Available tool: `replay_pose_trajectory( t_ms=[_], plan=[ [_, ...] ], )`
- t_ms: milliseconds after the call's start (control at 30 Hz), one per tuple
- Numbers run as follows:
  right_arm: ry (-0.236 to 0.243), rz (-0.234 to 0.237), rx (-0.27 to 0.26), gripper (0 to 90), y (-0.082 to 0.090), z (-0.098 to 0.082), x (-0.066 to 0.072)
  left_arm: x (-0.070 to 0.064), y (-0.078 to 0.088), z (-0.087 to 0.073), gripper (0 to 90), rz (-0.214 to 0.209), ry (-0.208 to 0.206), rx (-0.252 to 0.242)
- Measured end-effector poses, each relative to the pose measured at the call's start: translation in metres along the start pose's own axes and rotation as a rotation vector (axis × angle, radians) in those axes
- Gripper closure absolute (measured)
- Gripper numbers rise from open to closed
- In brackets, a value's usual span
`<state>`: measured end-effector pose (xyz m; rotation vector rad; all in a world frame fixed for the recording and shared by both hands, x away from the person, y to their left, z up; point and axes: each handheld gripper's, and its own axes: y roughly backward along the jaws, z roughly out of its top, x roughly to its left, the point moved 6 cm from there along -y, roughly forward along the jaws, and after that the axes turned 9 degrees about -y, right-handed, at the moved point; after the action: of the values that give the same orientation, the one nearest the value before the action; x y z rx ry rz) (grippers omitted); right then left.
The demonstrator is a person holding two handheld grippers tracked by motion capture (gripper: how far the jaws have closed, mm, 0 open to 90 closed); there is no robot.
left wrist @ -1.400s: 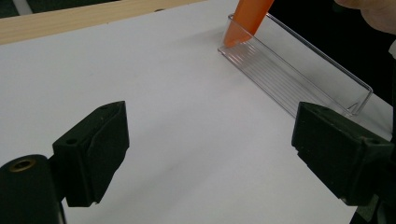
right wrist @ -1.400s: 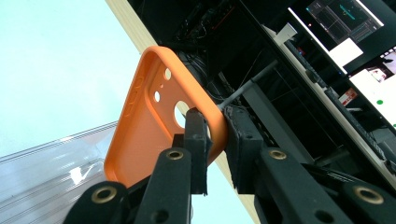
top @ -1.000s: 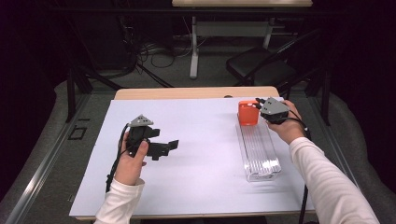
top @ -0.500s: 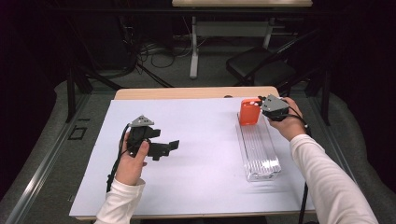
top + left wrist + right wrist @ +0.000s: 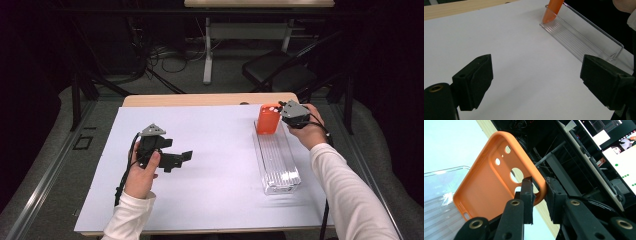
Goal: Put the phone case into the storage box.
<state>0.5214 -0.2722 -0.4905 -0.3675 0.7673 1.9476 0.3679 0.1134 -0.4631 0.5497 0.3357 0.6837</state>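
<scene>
Since the earlier high-view pictures the orange phone case (image 5: 267, 119) has come from a lower, rounder-looking pose to standing tall on its edge at the far end of the clear plastic tray (image 5: 276, 159), which has kept its place on the white sheet (image 5: 215, 150); the right gripper (image 5: 286, 114) has barely shifted, and the left gripper (image 5: 176, 159) has stayed where it was over the sheet; in the right gripper view the two jaws are nearly closed with the case's rim (image 5: 499, 175) pinched between them beside a camera cutout, the inner face of the case turned to the camera; the left gripper's jaws stand wide apart with nothing between them, bare sheet below; in the left gripper view the case (image 5: 552, 11) is cut off by the top edge, so just its lower corner shows, resting in the tray (image 5: 584, 37); the tray's near corner is hidden behind the jaw; whether the case's bottom edge touches the tray floor in the high view is hard to make out.
</scene>
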Motion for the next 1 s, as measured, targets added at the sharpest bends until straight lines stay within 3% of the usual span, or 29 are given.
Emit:
replay_pose_trajectory(
  t_ms=[267,700,1000],
  plan=[
    [-0.03,-0.006,-0.005,76.2,-0.0016,-0.0002,-0.0002,0.0002,-0.0008,-0.0005,11.5,-0.003,0.001,0.003],
    [-0.038,-0.011,0.003,73.6,-0.0028,-0.0001,0.0007,-0.0001,-0.0014,-0.0008,11.5,-0.006,0.004,0.003],
    [-0.035,-0.019,0.009,63.5,-0.0034,0.0014,0.0023,0.0,-0.0011,-0.001,11.5,-0.005,0.011,0.001]
  ],
)
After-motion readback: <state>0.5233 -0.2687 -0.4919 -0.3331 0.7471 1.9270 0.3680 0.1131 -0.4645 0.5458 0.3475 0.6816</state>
